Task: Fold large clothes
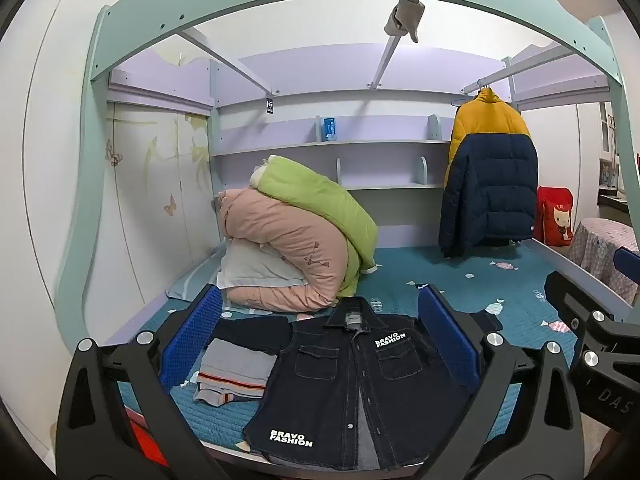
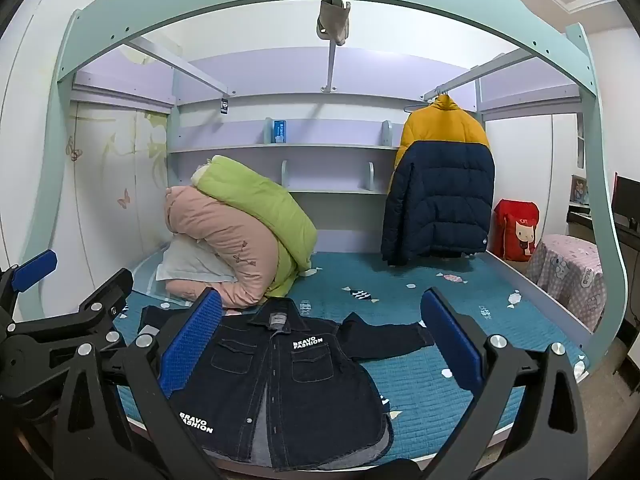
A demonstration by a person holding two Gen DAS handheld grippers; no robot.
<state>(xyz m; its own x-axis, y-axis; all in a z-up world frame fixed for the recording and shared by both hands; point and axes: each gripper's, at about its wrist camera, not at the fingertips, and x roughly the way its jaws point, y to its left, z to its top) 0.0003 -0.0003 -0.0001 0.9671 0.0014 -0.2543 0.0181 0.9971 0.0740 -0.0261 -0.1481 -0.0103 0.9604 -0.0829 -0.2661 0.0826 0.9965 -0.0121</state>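
Folded grey clothes [image 1: 234, 376] lay left of the denim jacket [image 1: 352, 384]; quilts [image 1: 304, 236] beyond. Jacket lay collar-far, hem-near. Left gripper [image 1: 320, 344] and right gripper [image 2: 320, 344] were both released, empty.

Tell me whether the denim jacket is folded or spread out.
Spread out. The denim jacket lies flat, front up on the bed, collar away, one sleeve stretched sideways; no fold made yet.

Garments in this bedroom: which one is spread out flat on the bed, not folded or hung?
The dark denim jacket marked BRAVO FASHION, sleeves out. The grey clothes lie folded beside it; the yellow-and-navy puffer coat hangs from a rail.
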